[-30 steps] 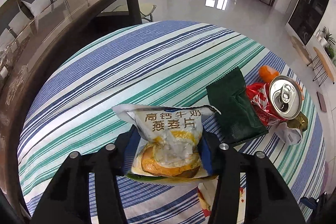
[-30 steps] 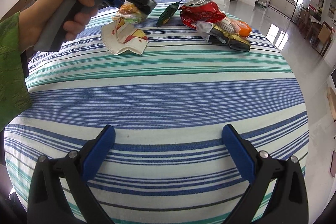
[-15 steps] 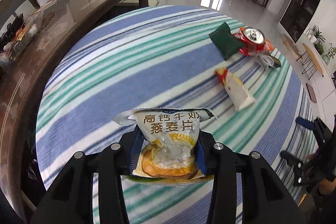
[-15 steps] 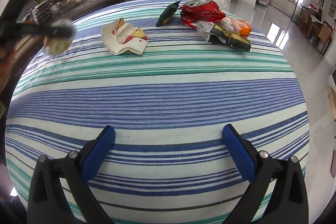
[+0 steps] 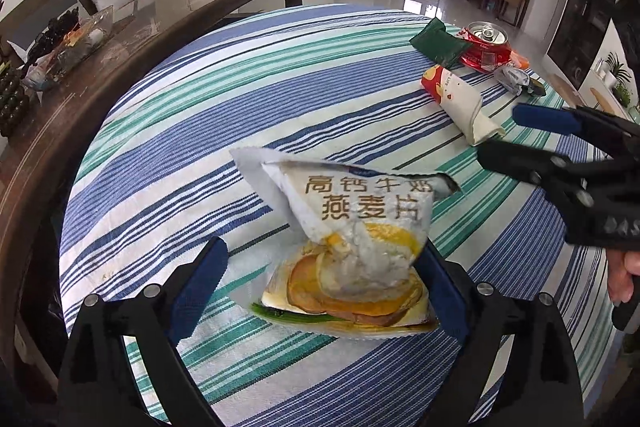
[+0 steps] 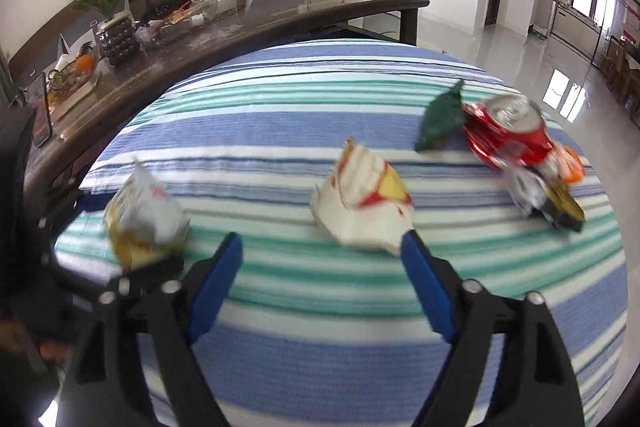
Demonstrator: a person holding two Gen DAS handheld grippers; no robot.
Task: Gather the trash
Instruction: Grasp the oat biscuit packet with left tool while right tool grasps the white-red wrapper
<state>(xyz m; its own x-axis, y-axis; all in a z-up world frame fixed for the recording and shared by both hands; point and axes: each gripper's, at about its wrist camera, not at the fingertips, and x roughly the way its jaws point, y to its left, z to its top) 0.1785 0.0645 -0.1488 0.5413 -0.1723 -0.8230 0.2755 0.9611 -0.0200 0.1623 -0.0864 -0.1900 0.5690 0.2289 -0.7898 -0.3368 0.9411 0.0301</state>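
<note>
My left gripper (image 5: 324,283) is open. The oatmeal snack bag (image 5: 356,251) sits on the striped tablecloth (image 5: 200,131) between its fingers, against the right pad and apart from the left one. The bag also shows in the right wrist view (image 6: 144,215). My right gripper (image 6: 322,259) is open and empty, just short of a white and red paper wrapper (image 6: 362,203). That wrapper (image 5: 460,99) lies mid-table in the left wrist view, where the right gripper (image 5: 532,135) reaches in from the right.
A green packet (image 6: 440,119), a crushed red can (image 6: 508,135), a crumpled foil wrapper (image 6: 544,195) and an orange scrap (image 6: 574,167) lie at the table's far right. A long dark table (image 6: 240,27) with clutter stands behind on the left.
My left gripper carried the snack bag to the near left of the table and opened, so the bag now rests on the cloth. My right gripper moved forward to the white wrapper.
</note>
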